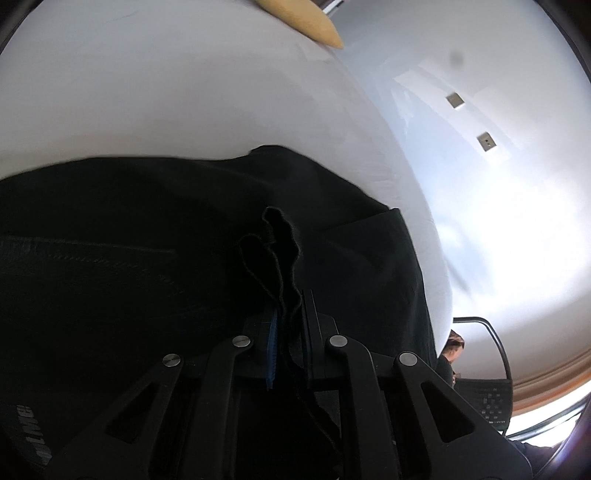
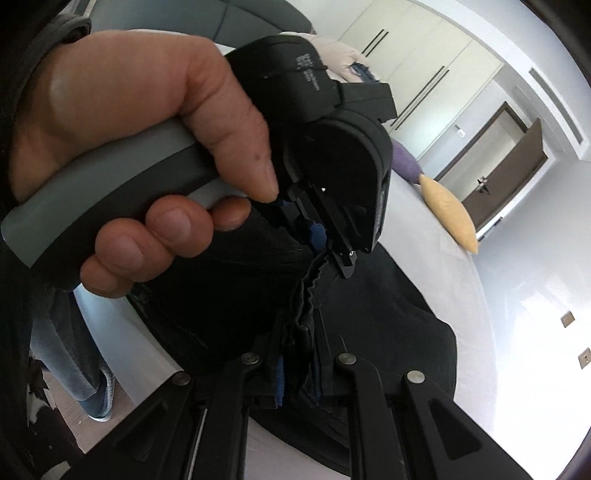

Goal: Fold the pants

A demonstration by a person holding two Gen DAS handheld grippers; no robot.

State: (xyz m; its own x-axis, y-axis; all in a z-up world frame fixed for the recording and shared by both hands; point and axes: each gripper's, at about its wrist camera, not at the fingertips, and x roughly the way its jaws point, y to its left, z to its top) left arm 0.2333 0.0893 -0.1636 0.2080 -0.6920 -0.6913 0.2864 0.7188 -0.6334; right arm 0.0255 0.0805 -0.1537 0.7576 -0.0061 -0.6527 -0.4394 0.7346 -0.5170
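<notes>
Black pants (image 1: 147, 229) lie spread on a white bed (image 1: 166, 92). In the left wrist view my left gripper (image 1: 288, 314) is shut on a bunched edge of the pants, and a fold of cloth sticks up between its fingers. The right wrist view shows my right gripper (image 2: 299, 332) shut on another gathered edge of the pants (image 2: 388, 314). Just ahead of it a hand (image 2: 129, 147) holds the left gripper (image 2: 332, 254), whose tips pinch the same ruffled edge a short way beyond.
A yellow pillow (image 1: 303, 22) lies at the far side of the bed; it appears again (image 2: 448, 212) beside a purple pillow (image 2: 406, 162). White wardrobes (image 2: 406, 55) and a brown door (image 2: 509, 166) stand beyond. A black chair (image 1: 487, 387) is by the bed.
</notes>
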